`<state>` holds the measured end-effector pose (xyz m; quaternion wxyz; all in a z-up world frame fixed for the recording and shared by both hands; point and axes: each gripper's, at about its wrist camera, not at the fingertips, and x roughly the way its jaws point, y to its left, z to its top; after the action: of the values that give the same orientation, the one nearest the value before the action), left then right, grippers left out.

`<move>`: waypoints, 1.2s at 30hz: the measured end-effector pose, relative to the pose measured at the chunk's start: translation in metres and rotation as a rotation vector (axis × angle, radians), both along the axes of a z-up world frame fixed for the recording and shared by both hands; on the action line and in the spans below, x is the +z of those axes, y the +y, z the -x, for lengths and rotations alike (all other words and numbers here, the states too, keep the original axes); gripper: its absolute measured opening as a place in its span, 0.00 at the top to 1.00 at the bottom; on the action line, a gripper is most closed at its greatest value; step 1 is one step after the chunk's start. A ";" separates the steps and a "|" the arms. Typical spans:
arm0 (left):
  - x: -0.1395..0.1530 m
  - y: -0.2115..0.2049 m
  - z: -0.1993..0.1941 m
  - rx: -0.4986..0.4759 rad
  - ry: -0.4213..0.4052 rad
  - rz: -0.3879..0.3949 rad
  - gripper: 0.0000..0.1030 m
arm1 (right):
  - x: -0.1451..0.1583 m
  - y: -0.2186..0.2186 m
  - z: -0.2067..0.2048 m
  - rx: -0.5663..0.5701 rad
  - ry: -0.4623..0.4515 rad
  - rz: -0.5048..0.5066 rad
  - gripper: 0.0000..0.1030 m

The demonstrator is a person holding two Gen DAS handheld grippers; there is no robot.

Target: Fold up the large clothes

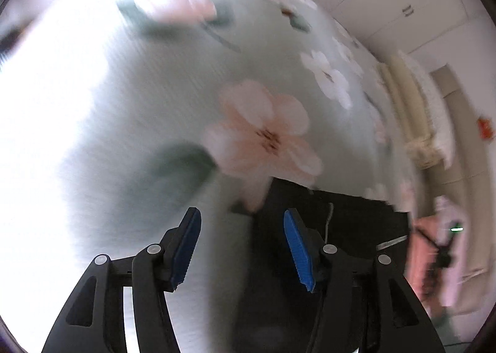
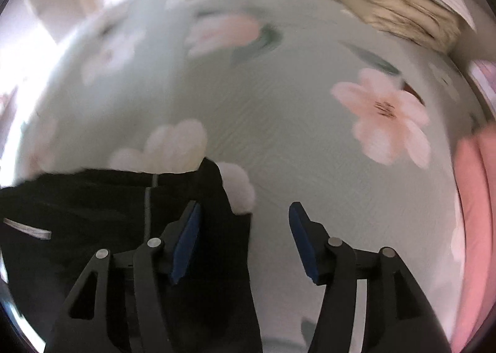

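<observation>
Black garment [image 1: 334,229] lies flat on the floral bedsheet [image 1: 263,89], ahead and right of the left tongs [image 1: 241,244]; in the right wrist view it [image 2: 108,213] sits ahead-left of the right tongs [image 2: 245,238], its edge running between the fingers. Both tongs spread apart, holding nothing. Pink cloth [image 2: 477,213] far right. Both views blurred
</observation>
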<state>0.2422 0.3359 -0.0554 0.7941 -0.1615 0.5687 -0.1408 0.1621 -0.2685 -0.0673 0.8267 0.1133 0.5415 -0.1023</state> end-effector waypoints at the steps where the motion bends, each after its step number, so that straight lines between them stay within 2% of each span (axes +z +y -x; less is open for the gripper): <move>1: 0.011 0.004 0.005 0.004 -0.025 -0.008 0.44 | 0.012 -0.001 0.010 -0.009 -0.021 -0.011 0.39; 3: 0.030 0.008 0.018 0.024 -0.058 -0.002 0.44 | 0.038 0.005 0.032 -0.002 -0.068 -0.027 0.39; 6: 0.053 -0.019 0.045 -0.038 -0.104 0.044 0.44 | 0.066 0.030 0.055 0.051 -0.103 -0.083 0.39; 9: 0.065 -0.076 0.089 -0.141 -0.162 0.052 0.44 | 0.079 0.078 0.075 0.149 -0.103 -0.138 0.38; 12: 0.062 -0.145 0.127 -0.226 -0.183 0.061 0.44 | 0.084 0.128 0.084 0.234 -0.109 -0.167 0.38; 16: 0.040 -0.212 0.156 -0.286 -0.193 -0.036 0.44 | 0.075 0.183 0.086 0.310 -0.112 -0.147 0.38; 18: 0.005 -0.237 0.155 -0.309 -0.114 -0.143 0.44 | 0.055 0.200 0.079 0.319 -0.058 -0.114 0.38; 20: -0.024 -0.244 0.154 -0.311 -0.077 -0.198 0.44 | 0.019 0.214 0.075 0.321 0.026 -0.095 0.39; 22: -0.045 -0.246 0.150 -0.289 -0.065 -0.203 0.44 | -0.015 0.220 0.071 0.324 0.087 -0.092 0.37; 23: -0.051 -0.247 0.148 -0.281 -0.062 -0.208 0.44 | -0.034 0.220 0.068 0.318 0.105 -0.108 0.37; 25: -0.055 -0.252 0.145 -0.283 -0.090 -0.247 0.41 | -0.048 0.217 0.065 0.300 0.090 -0.132 0.37; 27: -0.057 -0.259 0.143 -0.284 -0.103 -0.273 0.31 | -0.052 0.219 0.063 0.300 0.083 -0.116 0.37; 31: -0.047 -0.261 0.145 -0.283 -0.119 -0.268 0.29 | -0.048 0.220 0.062 0.306 0.103 -0.128 0.37; 33: -0.028 -0.253 0.147 -0.301 -0.145 -0.223 0.29 | -0.035 0.213 0.060 0.303 0.105 -0.185 0.37; 36: -0.001 -0.237 0.140 -0.280 -0.196 -0.203 0.29 | 0.004 0.199 0.054 0.296 0.001 -0.232 0.37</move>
<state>0.1019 0.0993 -0.0566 0.8306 0.0146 0.5167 -0.2071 0.1081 -0.0692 -0.0636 0.8140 0.1268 0.5607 0.0836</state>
